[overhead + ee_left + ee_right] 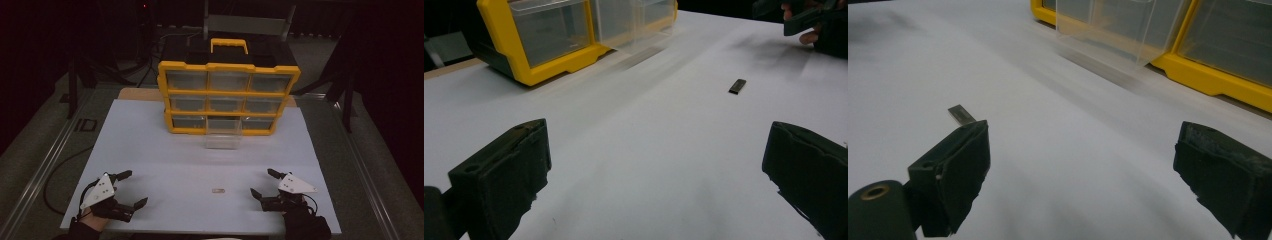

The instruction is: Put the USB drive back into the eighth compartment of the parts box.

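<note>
Item: one small flat dark rectangular metal piece [218,190], lying flat on the white table sheet [165,145] near the sheet's front edge, between the two grippers and apart from both. Long axis in the high view: side to side, parallel to the front edge; which end is which cannot be told at this size. In the left gripper view the piece [737,86] lies ahead and to the right of centre; in the right gripper view the piece [961,114] is just beyond the left jaw. Left gripper [132,189]: black, grey three-cornered plate on top, jaws wide apart, nothing between them, near the front left corner of the sheet. Right gripper [263,183]: same pattern, jaws wide apart, nothing between them, near the front right. Yellow-framed organiser cabinet [229,97] with black top, yellow carry handle and three rows of three clear plastic drawers: stands at the far middle of the sheet. Bottom-middle clear drawer [223,134]: pulled out toward the person. Open room: bare sheet on all sides of the piece and between it and the drawer.
</note>
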